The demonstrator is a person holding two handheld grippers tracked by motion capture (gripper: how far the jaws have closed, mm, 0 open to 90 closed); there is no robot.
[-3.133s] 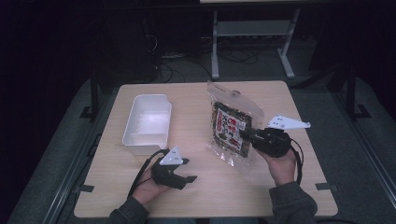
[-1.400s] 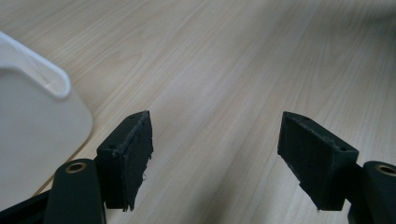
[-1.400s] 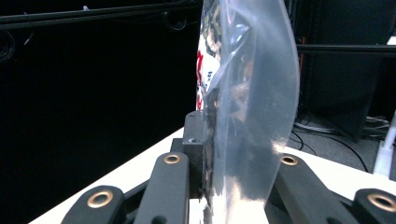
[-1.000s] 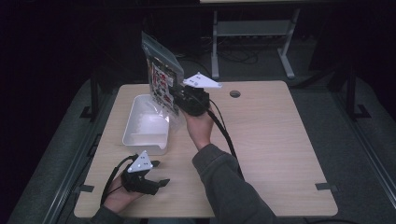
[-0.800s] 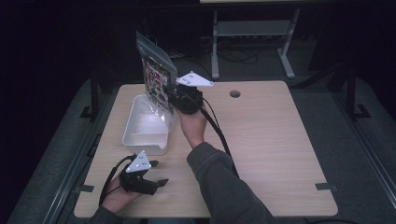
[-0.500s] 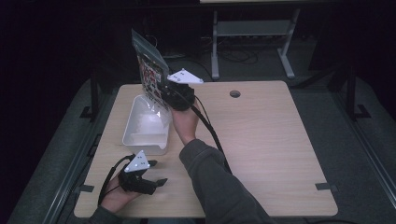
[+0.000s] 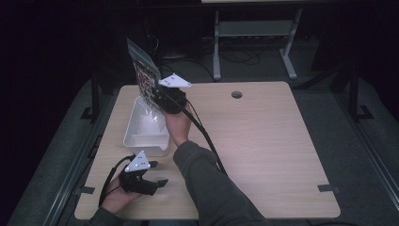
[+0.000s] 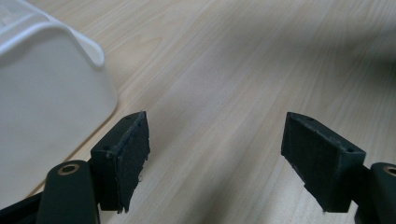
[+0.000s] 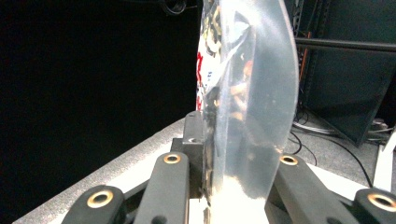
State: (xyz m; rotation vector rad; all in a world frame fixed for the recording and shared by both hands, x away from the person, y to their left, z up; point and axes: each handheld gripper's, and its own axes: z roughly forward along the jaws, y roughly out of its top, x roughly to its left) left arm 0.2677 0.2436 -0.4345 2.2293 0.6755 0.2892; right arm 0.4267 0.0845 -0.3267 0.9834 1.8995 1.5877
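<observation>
The right gripper has its jaws clamped on the lower edge of a clear bag; in the right gripper view the bag rises upright between them, printed side to the left, glossy film bulging to the right. From above, the bag stands tilted in the air over the far end of the white bin, its bottom edge about level with the bin's far rim. Whether the bag touches the bin I cannot tell, since the gripper and hand cover that spot. The person's right arm reaches across the counter from the near edge to hold it there.

The left gripper rests near the front left corner of the counter, its jaws wide apart with nothing between them. In the left gripper view the bare wood lies in the gap and the bin's near corner stands just beside the left jaw, not touching it.

As a judgement: the work looks to be putting the bag into the bin, and it is well along. The bag is lifted and carried to the bin. What is left is to lower or tip it in so it lies inside the walls, then to open the jaws and draw the hand clear. The bin looks empty from above, so there is room.
</observation>
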